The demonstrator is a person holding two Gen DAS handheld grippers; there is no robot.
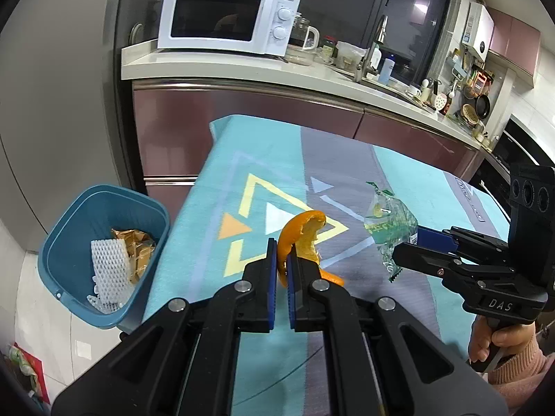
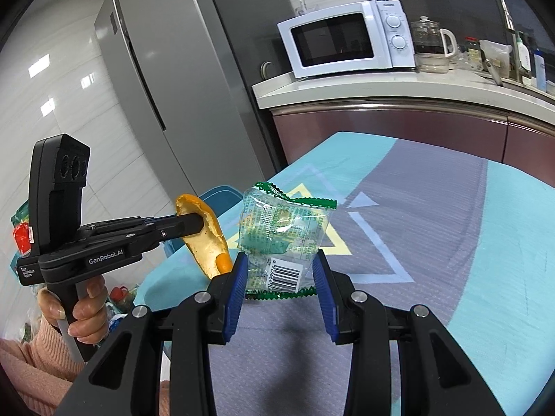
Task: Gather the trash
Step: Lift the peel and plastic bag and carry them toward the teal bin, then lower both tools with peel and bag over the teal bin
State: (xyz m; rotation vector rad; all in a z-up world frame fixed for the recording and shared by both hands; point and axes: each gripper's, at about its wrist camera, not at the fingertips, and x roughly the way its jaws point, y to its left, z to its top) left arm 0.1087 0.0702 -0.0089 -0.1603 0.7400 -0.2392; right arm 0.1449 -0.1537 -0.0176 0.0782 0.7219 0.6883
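My left gripper (image 1: 283,250) is shut on an orange peel (image 1: 303,239) and holds it above the table's left part. The peel also shows in the right wrist view (image 2: 208,239), pinched in the left gripper (image 2: 199,223). A clear plastic wrapper with green edges (image 2: 284,239) lies between the open jaws of my right gripper (image 2: 281,260); its barcode end sits between the blue pads. The right gripper (image 1: 406,242) and wrapper (image 1: 388,225) also show in the left wrist view. A blue trash bin (image 1: 100,253) stands on the floor left of the table.
The table carries a teal and grey patterned cloth (image 1: 347,180). The bin holds a white foam net (image 1: 109,270) and a brown wrapper (image 1: 137,246). A counter with a white microwave (image 1: 225,17), a kettle and a sink stands behind. A grey fridge (image 2: 156,69) is on the left.
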